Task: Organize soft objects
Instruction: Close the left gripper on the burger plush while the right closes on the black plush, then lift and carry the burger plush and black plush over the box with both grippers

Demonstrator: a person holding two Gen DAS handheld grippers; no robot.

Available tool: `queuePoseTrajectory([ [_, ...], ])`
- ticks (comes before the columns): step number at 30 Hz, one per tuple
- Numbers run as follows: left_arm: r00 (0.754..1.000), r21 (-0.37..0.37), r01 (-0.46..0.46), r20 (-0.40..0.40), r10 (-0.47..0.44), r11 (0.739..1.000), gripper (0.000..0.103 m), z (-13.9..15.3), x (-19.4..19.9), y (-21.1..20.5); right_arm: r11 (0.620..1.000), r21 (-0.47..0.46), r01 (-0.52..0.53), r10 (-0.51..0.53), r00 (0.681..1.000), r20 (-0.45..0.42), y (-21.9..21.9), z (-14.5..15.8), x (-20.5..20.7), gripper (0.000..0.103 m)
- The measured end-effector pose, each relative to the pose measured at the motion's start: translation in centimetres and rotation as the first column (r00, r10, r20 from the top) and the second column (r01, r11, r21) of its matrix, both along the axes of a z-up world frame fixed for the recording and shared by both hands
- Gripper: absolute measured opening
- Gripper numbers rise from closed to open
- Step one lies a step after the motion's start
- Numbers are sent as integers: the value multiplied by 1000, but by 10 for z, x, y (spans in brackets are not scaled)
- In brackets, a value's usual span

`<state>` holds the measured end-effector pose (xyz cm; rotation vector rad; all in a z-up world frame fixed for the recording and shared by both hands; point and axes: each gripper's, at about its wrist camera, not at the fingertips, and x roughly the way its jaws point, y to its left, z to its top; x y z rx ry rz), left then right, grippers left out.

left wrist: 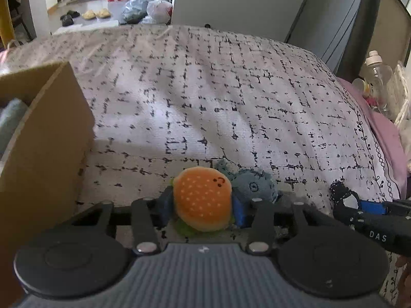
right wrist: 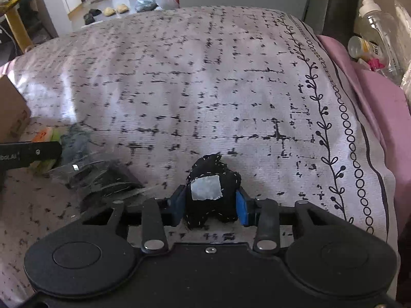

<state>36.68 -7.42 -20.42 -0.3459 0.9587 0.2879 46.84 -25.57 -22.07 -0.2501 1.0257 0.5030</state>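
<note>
1. Burger plush (left wrist: 203,199) — orange bun with pale dots, green felt at its lower edge — sits low on the bedspread (left wrist: 205,97), clamped between the blue pads of the left gripper (left wrist: 203,205), whose jaws stand partly closed against both its sides.
2. Touching the burger's right side lies a grey-blue plush (left wrist: 253,186) with a stitched eye; it crowds the left gripper's right finger (left wrist: 240,209).
3. Black plush (right wrist: 213,192), edged in white stitching and bearing a pale square patch, is pinched between the blue pads of the right gripper (right wrist: 212,202), which is likewise partly closed on it.
4. Left of the burger stands a cardboard box (left wrist: 48,133), its open top showing something grey-green inside; its tall wall rises just beside the left gripper.
5. In the right wrist view a dark, blurred heap with a clear plastic sheen (right wrist: 102,177) lies just left of the right gripper; what it is I cannot tell.
6. At the bedspread's right edge lies a pink sheet (right wrist: 370,84), and beyond it a clear plastic bottle (right wrist: 377,25) and a small yellow-labelled cup (right wrist: 362,47).
7. Past the far end of the bed — on the floor — are filled plastic bags (left wrist: 151,6), pale slippers (left wrist: 96,14) and dark slippers (left wrist: 69,16).
</note>
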Motion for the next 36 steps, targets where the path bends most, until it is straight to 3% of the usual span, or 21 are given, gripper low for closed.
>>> queuePoseTrajectory([
  [12,999,35,26,38,-27,999,45,44,-37,-9,994,103,27,-25,999,-21,-15,51,-37,39],
  [22,990,58,66,121,-73,996,45,100,-74,-12,985,167,42,-48,998,31,-32,107,-74,39],
  [30,980,83,73,176,-87,994,45,147,-108,13,968,240,68,-82,995,50,-37,144,-105,39],
  [36,976,112,67,197,-89,991,45,175,-137,35,964,264,29,-52,995,81,-23,171,-121,39],
])
